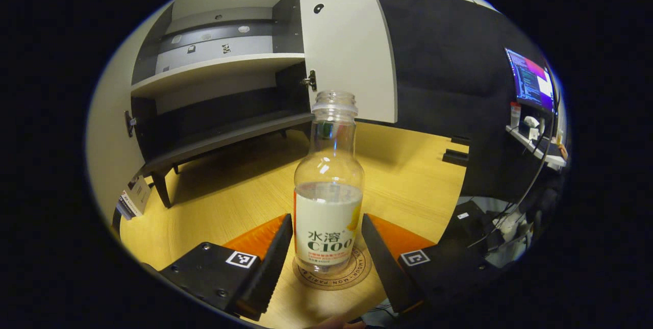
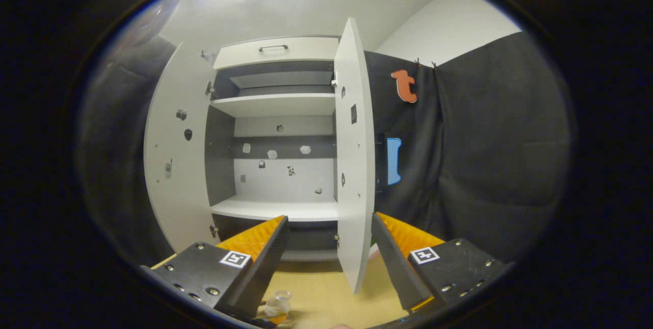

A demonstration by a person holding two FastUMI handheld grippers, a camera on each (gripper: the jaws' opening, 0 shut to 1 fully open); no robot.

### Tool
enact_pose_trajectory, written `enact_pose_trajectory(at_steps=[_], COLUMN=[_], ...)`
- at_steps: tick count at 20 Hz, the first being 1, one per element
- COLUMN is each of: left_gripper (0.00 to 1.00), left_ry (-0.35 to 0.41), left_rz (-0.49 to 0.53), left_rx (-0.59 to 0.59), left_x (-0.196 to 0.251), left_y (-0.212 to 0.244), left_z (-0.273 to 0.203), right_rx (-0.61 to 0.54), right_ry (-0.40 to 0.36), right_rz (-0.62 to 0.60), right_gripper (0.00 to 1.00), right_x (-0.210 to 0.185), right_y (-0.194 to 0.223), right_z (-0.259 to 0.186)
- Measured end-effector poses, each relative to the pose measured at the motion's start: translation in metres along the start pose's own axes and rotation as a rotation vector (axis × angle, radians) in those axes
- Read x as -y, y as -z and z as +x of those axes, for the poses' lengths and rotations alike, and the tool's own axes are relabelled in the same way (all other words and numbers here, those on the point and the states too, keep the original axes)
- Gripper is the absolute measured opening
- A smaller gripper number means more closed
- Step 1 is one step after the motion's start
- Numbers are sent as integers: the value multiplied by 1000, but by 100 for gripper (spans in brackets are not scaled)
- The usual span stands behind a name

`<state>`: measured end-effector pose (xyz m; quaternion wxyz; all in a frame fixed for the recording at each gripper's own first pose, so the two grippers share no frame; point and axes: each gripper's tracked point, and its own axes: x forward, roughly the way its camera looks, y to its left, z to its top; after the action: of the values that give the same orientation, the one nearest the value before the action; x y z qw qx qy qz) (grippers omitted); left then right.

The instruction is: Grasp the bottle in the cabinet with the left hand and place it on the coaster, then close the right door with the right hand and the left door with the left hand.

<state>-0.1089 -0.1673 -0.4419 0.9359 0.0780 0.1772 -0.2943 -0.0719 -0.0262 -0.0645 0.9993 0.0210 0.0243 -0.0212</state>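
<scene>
We see the cabinet with both doors swung open: right door edge-on near the middle of the right gripper view, left door angled out beside it. Shelves inside are white against a dark back panel.

In the left gripper view the cabinet sits up and left on short dark legs, on a wooden tabletop. The right door hangs open behind the bottle's neck. A monitor glows at far right above a small cluttered shelf.

Left gripper: fingers spread, one each side of the bottle, a visible gap on both sides, so we read it as released, not clamping. The bottle stands upright on the round coaster, capless, label facing us.

Right gripper: fingers wide apart, nothing between them, pointed at the lower edge of the right door without touching it. The bottle's open top peeks in at the bottom of that view.
</scene>
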Motion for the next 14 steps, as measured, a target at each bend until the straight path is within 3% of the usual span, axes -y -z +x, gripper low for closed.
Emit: enact_pose_trajectory(at_steps=[3, 4, 5, 10, 14], left_gripper=[86, 84, 84, 80, 79], left_ry=[-20, -38, -35, -28, -7], left_rz=[33, 44, 11, -42, -22], left_rx=[-35, -42, -44, -9, -113], left_x=[-2, -6, -4, -4, 2], left_y=[19, 19, 21, 12, 22], left_z=[20, 26, 26, 33, 24], right_rx=[-5, -14, -21, -34, -71], right_ry=[12, 16, 19, 40, 68], right_rz=[-6, -12, -21, -24, -13], right_gripper=[98, 93, 98, 98, 98], right_x=[11, 15, 18, 29, 44], right_y=[1, 2, 4, 15, 32], right_z=[-9, -12, -15, -23, -26])
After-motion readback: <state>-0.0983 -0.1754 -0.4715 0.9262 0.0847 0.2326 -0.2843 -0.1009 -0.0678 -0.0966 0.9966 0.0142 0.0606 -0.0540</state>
